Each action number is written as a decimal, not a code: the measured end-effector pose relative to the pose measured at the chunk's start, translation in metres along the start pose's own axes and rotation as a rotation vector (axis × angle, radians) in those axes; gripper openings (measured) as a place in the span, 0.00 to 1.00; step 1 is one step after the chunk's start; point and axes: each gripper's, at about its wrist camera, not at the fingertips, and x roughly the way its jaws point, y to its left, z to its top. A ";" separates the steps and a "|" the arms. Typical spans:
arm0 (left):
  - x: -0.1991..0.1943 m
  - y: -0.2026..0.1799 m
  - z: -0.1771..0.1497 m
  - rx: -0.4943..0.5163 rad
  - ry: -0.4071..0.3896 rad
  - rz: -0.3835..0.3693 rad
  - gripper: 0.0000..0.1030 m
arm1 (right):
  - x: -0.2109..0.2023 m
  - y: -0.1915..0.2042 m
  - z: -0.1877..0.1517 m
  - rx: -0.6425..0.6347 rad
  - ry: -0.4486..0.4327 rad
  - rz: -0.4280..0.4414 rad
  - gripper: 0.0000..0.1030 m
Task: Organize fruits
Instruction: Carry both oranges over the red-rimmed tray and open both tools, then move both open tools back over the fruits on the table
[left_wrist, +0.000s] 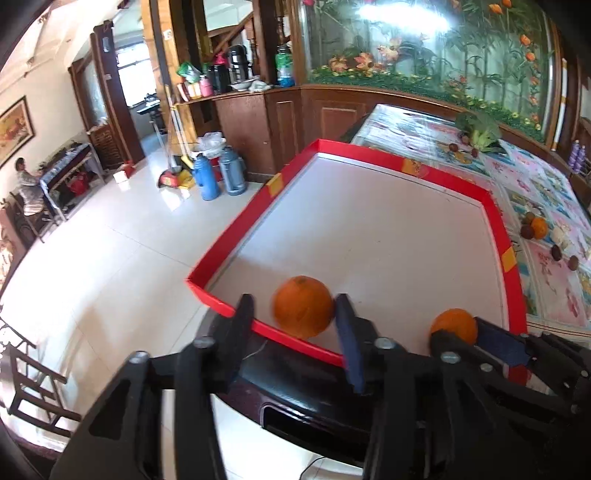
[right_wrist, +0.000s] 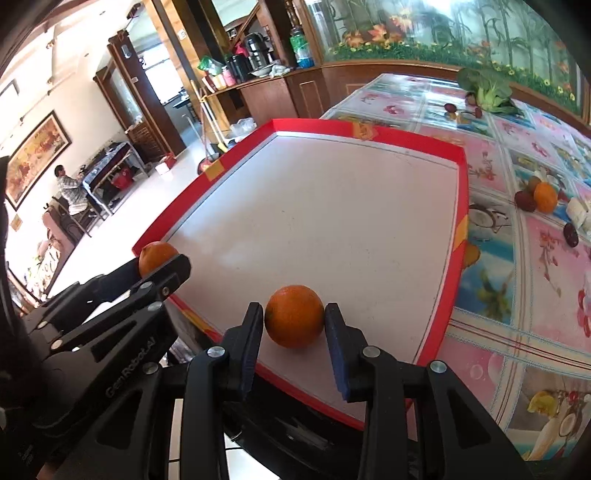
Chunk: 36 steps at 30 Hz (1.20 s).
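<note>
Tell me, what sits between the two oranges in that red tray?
Nothing but bare white tray floor and black gripper fingers separates the left orange from the right orange; the right wrist view shows it best.

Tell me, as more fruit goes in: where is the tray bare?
Bare: the tray's white floor, far rim to mid-tray. Crowded: the near rim, with the left orange at the left gripper and the right orange in the right gripper. Loose fruit clutters the tablecloth.
</note>
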 end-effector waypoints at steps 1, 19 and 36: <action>-0.001 0.002 0.001 -0.006 -0.010 0.006 0.67 | -0.002 -0.004 0.002 0.010 0.002 0.008 0.35; -0.071 -0.073 0.005 0.105 -0.131 -0.149 0.85 | -0.179 -0.197 -0.089 0.287 -0.325 -0.242 0.54; -0.064 -0.224 -0.014 0.347 -0.021 -0.321 0.85 | -0.176 -0.258 -0.104 0.359 -0.239 -0.159 0.54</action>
